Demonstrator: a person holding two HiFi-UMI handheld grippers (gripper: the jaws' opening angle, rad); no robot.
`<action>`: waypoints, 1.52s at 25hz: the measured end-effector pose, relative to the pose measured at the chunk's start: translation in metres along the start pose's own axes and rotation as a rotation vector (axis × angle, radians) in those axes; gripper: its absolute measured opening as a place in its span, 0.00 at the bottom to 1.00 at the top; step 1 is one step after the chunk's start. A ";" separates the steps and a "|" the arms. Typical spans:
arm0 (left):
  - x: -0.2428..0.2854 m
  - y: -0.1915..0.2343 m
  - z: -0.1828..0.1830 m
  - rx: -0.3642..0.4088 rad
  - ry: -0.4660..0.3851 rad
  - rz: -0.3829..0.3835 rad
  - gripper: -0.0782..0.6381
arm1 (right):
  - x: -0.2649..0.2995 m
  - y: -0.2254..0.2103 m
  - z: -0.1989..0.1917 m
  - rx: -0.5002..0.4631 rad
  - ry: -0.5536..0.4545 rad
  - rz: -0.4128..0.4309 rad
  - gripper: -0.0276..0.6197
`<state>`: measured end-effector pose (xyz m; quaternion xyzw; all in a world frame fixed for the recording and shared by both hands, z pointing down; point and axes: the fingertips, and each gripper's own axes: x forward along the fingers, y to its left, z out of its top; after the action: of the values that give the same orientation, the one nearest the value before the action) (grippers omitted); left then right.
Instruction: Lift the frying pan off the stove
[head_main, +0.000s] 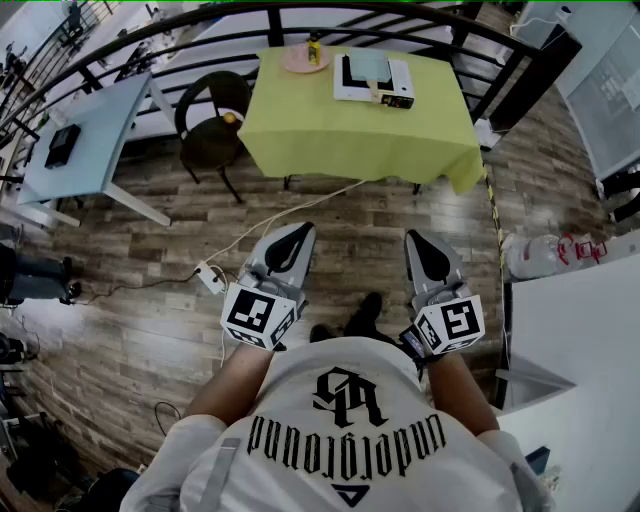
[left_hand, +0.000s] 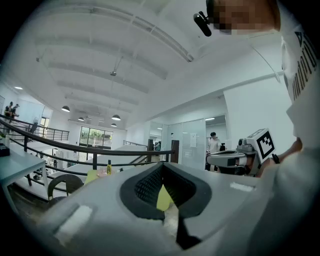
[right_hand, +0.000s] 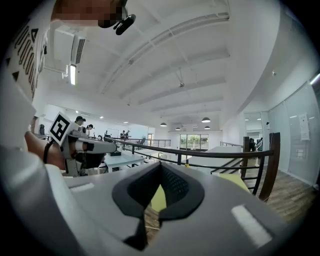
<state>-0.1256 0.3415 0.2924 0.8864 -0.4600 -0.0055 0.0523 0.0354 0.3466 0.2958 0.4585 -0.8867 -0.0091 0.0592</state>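
Far ahead in the head view, a table under a yellow-green cloth (head_main: 360, 135) carries a flat white-and-black stove (head_main: 385, 88). A pale square pan (head_main: 367, 68) rests on the stove. Both grippers hang in front of the person's chest, well short of the table and over the wooden floor. My left gripper (head_main: 300, 232) is shut with nothing in it, and so is my right gripper (head_main: 415, 240). In the left gripper view the jaws meet at the left gripper's tip (left_hand: 161, 170). The right gripper (right_hand: 161, 169) shows the same in its own view.
A pink plate with a small yellow bottle (head_main: 306, 56) sits on the cloth left of the stove. A black chair (head_main: 213, 125) and a light blue table (head_main: 90, 130) stand to the left. A power strip with cables (head_main: 210, 277) lies on the floor. A white table (head_main: 580, 350) stands at the right, and a dark railing (head_main: 300, 12) runs behind.
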 end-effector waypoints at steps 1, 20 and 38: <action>0.002 0.001 0.000 -0.004 0.001 0.002 0.12 | 0.001 -0.002 0.000 0.001 0.002 0.000 0.04; 0.112 -0.007 -0.021 0.002 0.039 0.008 0.12 | 0.025 -0.120 -0.024 0.042 0.006 0.013 0.04; 0.239 -0.011 -0.025 0.035 0.077 0.066 0.12 | 0.070 -0.246 -0.033 0.091 0.005 0.120 0.04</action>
<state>0.0223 0.1549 0.3252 0.8711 -0.4866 0.0383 0.0543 0.1985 0.1485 0.3180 0.4066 -0.9120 0.0357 0.0411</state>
